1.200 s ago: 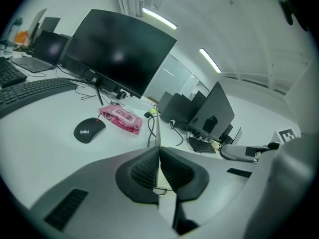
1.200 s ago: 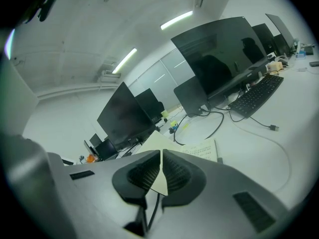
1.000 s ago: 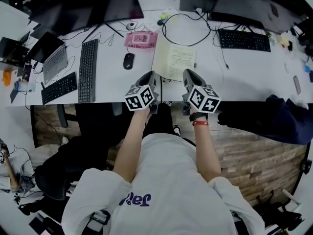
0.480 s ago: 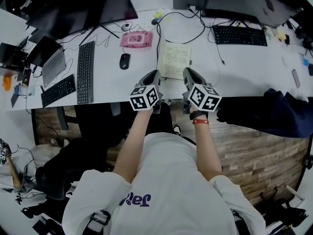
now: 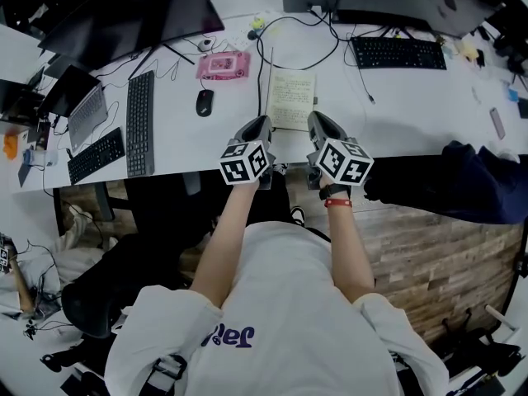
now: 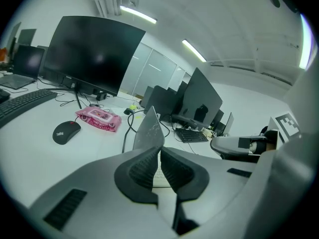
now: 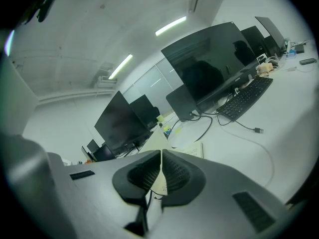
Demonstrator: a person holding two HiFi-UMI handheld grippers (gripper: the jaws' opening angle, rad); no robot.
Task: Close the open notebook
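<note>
Tabletop (image 5: 396, 114) in office row: notebook (image 5: 291, 101) near the front edge, its left cover (image 6: 148, 131) now upright.
Cover lay flatter a second ago. Left gripper (image 6: 159, 158) looks pinched shut on its near edge; right gripper (image 7: 161, 166) shut, apparently empty. Judged: closing half done; cover must yet swing over the written page.

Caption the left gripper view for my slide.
Left gripper holds the notebook cover upright; mouse and pink pack lie on the desk beyond.
</note>
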